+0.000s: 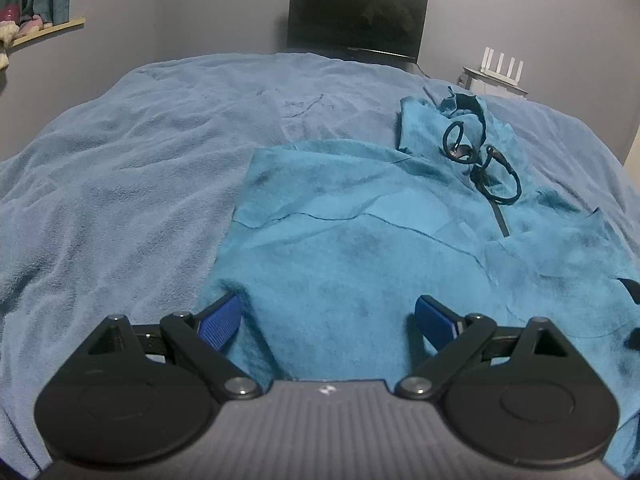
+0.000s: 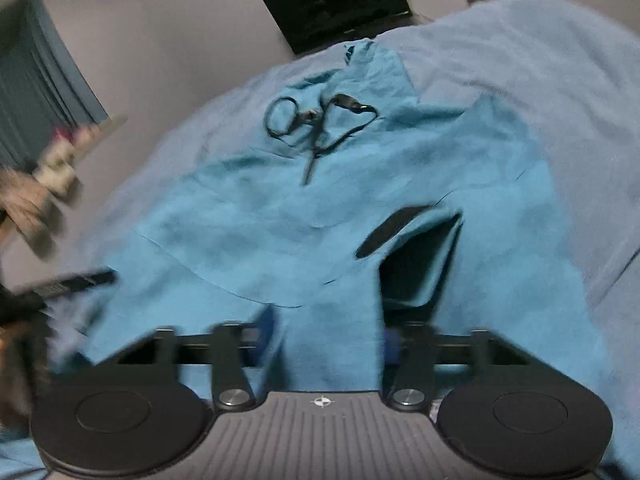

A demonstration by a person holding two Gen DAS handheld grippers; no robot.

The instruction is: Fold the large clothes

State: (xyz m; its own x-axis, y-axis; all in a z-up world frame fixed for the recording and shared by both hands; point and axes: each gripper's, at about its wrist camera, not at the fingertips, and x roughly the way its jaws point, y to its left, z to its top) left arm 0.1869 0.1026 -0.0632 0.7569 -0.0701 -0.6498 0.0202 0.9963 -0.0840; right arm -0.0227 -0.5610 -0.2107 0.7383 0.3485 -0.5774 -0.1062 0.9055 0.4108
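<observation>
Left wrist view: the left tool (image 1: 328,316) sits low over the near hem of a teal hoodie (image 1: 360,248), which lies spread on a bed (image 1: 120,168) covered by a paler blue blanket. Its blue pads (image 1: 221,320) stand wide apart, and a bulge of teal cloth rises between them without either pad pressing on it, so it has hold of nothing. The hoodie's hood (image 1: 436,120) lies at the far end, toward the wall, with a black drawstring (image 1: 496,176) looped in two rings over the collar and a short dark zip below it. Beyond the bed a dark monitor (image 1: 356,16) stands against the grey wall, and a white router (image 1: 502,66) sits on a small stand to its right. A curtain and a shelf show at the upper left.

Right wrist view: the picture is tilted and blurred. The right tool (image 2: 328,340) is at the hoodie's (image 2: 280,220) near edge, its fingers drawn fairly close together, with a strip of teal cloth running up between them. The pads are mostly hidden by the fabric and the blur, so I cannot tell whether they pinch it. A cuff opening (image 2: 416,268) gapes dark just beyond the right finger. The drawstring (image 2: 320,124) lies over the chest, the monitor (image 2: 340,4) above.
</observation>
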